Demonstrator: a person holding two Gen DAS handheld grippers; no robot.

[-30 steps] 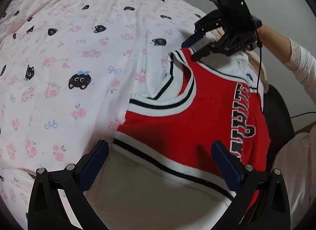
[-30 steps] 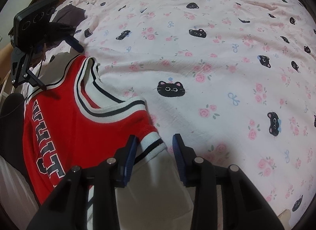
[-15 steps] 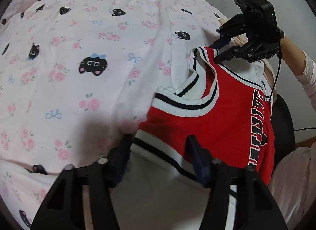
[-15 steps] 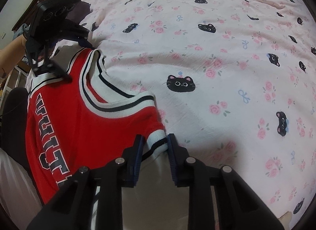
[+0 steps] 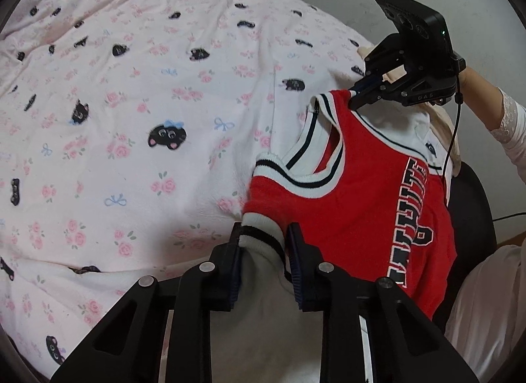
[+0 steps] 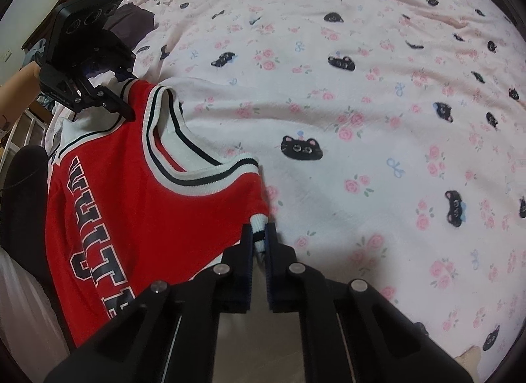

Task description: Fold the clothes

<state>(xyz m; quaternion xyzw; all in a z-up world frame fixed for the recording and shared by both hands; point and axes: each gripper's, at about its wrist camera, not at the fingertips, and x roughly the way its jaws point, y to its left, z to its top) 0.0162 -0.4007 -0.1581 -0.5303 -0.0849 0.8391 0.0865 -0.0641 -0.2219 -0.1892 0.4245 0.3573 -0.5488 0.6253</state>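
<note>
A red jersey with white and black striped trim and dark lettering lies at the near edge of the bed. Its neck faces the bed and its body hangs over the edge. In the left wrist view my left gripper has one shoulder's trim bunched between its pads, and the jaws are closing on it. My right gripper is shut on the other shoulder's tip. In the right wrist view the right gripper pinches the striped trim tightly, while the left gripper holds the jersey at its far shoulder.
A pink bed sheet printed with black cats and roses spreads beyond the jersey, also the sheet. A black chair stands by the bed's edge. A white lace sleeve is at right. Dark clothes lie far left.
The left jaws went from wide open to closed around the shoulder trim. The right jaws shut on the other shoulder. Both shoulder tips now stand slightly raised off the sheet.
</note>
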